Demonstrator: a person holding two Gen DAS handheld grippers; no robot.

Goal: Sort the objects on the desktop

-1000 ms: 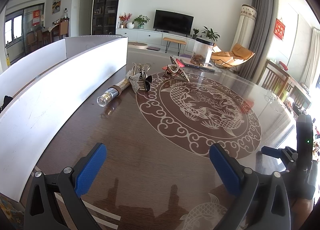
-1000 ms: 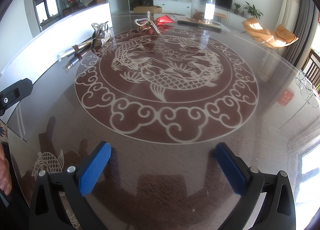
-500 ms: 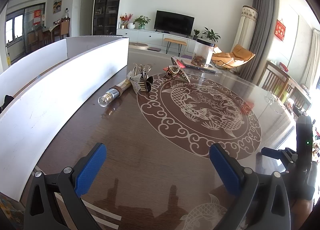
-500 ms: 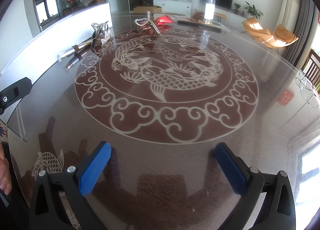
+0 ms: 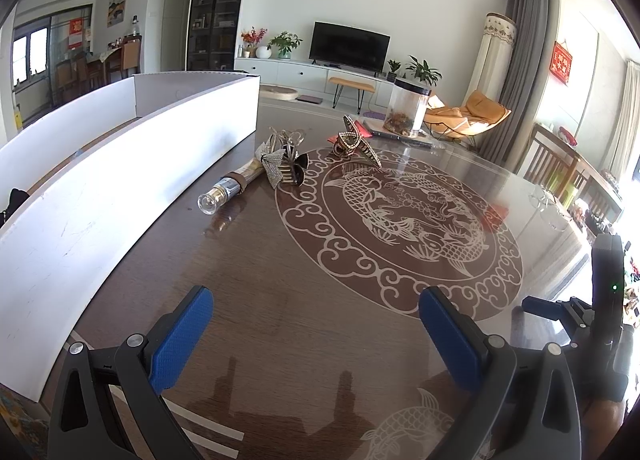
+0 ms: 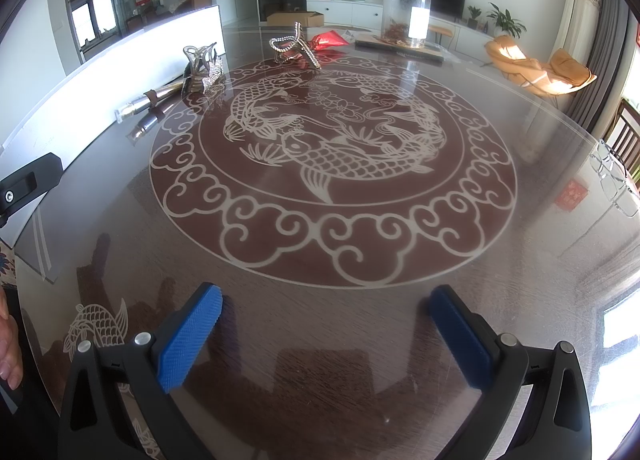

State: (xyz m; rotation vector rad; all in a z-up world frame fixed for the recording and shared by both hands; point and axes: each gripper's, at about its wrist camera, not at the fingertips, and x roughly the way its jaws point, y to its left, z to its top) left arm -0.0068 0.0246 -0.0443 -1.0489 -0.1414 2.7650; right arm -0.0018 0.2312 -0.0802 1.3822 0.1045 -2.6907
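Note:
A slim bottle with a clear cap (image 5: 228,191) lies on the dark table next to a white box (image 5: 120,164); it also shows in the right wrist view (image 6: 154,99). A rhinestone bow hair clip (image 5: 282,164) lies beside it, also in the right wrist view (image 6: 202,70). A beaded claw clip (image 5: 356,142) sits farther back, also in the right wrist view (image 6: 294,46). My left gripper (image 5: 316,312) is open and empty, well short of them. My right gripper (image 6: 328,310) is open and empty near the table's front edge.
The long white box (image 6: 120,60) runs along the table's left side. A clear jar (image 6: 408,18) on a board and a red packet (image 6: 328,38) stand at the back. Eyeglasses (image 6: 614,180) lie at the right edge. The right gripper's body (image 5: 600,312) is at right.

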